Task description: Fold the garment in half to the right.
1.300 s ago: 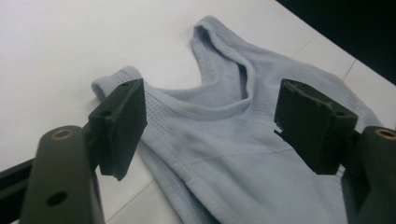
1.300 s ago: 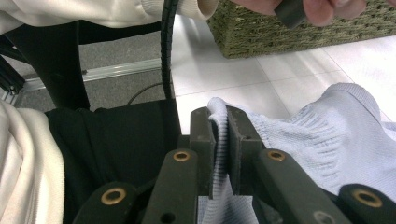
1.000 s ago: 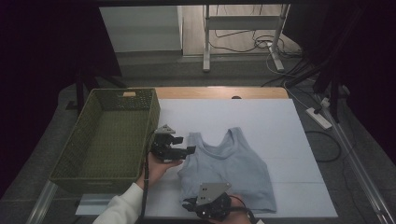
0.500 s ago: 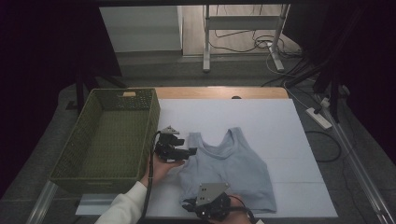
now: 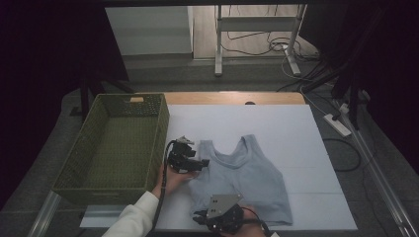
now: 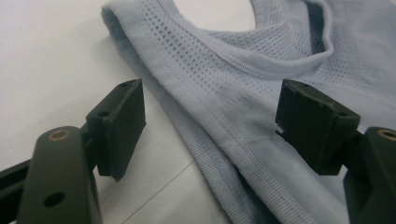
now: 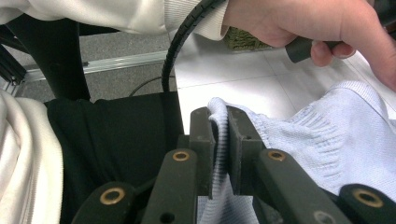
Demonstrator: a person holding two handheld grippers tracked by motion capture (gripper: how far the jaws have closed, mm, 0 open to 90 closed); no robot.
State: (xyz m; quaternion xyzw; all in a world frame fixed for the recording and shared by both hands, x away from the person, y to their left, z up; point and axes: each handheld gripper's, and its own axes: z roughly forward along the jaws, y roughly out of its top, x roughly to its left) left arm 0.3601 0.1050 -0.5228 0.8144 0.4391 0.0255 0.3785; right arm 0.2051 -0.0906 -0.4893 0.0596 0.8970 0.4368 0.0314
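Pinching grey top [image 7: 327, 135], right tongs [image 7: 219, 140]

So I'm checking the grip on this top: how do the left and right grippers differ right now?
The left gripper has its jaws wide open around the shoulder strap of the light blue top, not pressing it; the right gripper has its jaws shut on the top's hem. The left sits at the top's upper left corner, the right at its lower left corner. Both are black and hand-held.
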